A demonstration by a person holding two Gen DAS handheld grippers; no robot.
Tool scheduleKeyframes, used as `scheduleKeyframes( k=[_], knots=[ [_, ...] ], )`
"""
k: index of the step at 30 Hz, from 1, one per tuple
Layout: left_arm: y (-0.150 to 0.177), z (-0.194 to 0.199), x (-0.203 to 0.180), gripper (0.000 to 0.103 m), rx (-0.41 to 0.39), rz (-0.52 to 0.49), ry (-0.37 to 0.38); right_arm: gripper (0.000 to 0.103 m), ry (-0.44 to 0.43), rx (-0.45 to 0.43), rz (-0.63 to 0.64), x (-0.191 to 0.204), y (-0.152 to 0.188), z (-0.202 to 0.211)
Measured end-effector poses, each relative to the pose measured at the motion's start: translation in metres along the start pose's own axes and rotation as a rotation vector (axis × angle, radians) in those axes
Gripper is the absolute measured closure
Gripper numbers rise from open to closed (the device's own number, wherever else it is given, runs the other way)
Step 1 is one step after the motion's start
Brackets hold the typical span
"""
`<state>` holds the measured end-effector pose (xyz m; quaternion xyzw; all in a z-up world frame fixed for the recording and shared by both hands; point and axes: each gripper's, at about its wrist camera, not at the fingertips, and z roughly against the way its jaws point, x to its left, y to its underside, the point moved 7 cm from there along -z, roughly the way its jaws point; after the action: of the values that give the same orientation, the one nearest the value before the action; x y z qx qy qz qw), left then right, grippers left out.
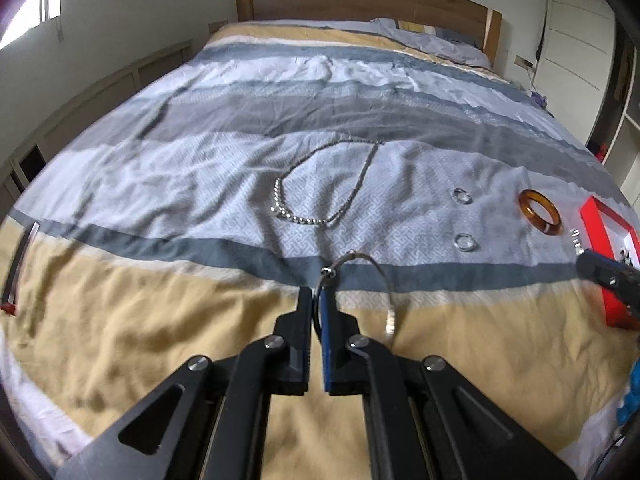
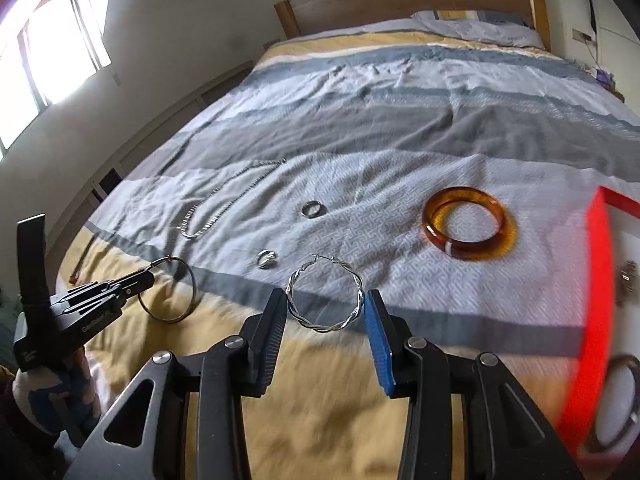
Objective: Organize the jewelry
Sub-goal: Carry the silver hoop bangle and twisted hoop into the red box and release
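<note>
Grippers first, since they were nearest. The left gripper (image 1: 316, 300) had its fingers pinched down on the thin rim of a plain hoop earring (image 1: 372, 276), most of the loop hanging free to the right of the tips. In the right wrist view you could see the same hoop dangling off that gripper at the near left. The right gripper (image 2: 325, 310) had a twisted hoop earring (image 2: 326, 298) squeezed across its width between the two pads, fingers partway apart, pressing the left and right sides of the ring.

Further out on the striped bedspread (image 2: 400, 160), two small silver rings (image 2: 314, 209) lay near each other in the middle, an amber bangle (image 2: 466, 222) sat to the right, and a silver necklace (image 1: 320, 184) was spread out further left and farther back. The red jewelry box (image 2: 592, 300) stood at the far right edge, with what looked like a few pieces already inside, too blurry to name.

My worry: the plain hoop was held by a sliver of wire, so any swing or jolt on the way to the box could twist it out and drop it into the rumpled cover. The twisted one was gripped across springy wire, so it could pop out sideways or its clasp could spring open. Both could also clip the box's wall going in.
</note>
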<state>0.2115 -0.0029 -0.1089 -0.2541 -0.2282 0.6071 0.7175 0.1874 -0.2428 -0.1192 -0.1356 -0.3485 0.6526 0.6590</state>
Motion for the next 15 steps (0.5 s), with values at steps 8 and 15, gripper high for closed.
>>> scheduleKeyframes(
  k=[8, 15],
  knots=[
    [0.009, 0.050, -0.008, 0.101, -0.030, -0.056, -0.028, 0.064, 0.037, -0.069, -0.018, -0.003, 0.016, 0.077],
    [0.019, 0.091, -0.030, 0.101, -0.049, -0.113, -0.025, 0.064, 0.079, -0.121, -0.067, -0.026, 0.041, 0.135]
  ],
)
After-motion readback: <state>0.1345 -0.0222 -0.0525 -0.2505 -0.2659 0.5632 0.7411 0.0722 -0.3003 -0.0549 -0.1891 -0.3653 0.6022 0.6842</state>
